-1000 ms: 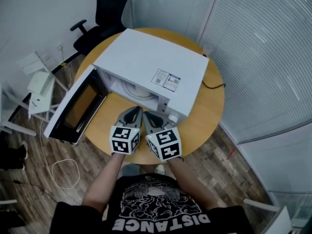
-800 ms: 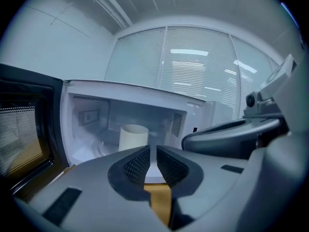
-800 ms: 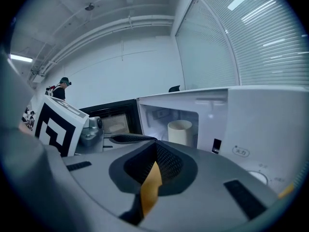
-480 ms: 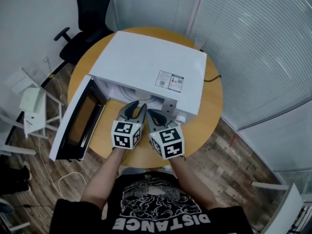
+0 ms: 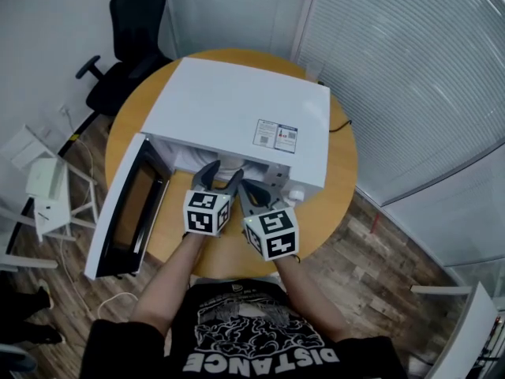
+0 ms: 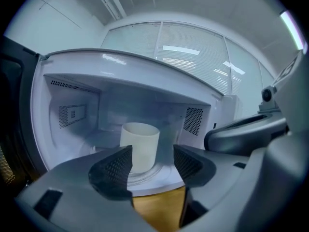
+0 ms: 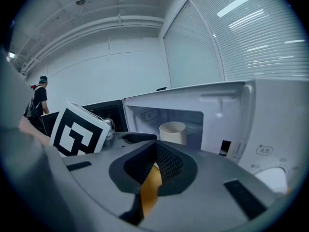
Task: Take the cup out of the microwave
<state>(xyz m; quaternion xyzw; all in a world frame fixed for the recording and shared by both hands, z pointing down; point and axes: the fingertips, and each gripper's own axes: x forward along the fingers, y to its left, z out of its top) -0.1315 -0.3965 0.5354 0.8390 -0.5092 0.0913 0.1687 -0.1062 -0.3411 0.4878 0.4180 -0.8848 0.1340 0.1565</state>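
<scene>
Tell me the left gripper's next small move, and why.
Probably ease the left gripper forward into the microwave until its jaws straddle the cup. The door is open, the cup stands upright just beyond the jaws, and they are opening with nothing between them yet.

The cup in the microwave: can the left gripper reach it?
Probably yes. The door stands open, the cup sits straight ahead of the left gripper, and its opening fingers are empty.

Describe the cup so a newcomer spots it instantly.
On the round wooden table sits a white microwave, door swung open to the left. Inside its cavity stands the cup: a plain cream cylinder, upright, open-topped, no handle in view, and the only object in there.
</scene>
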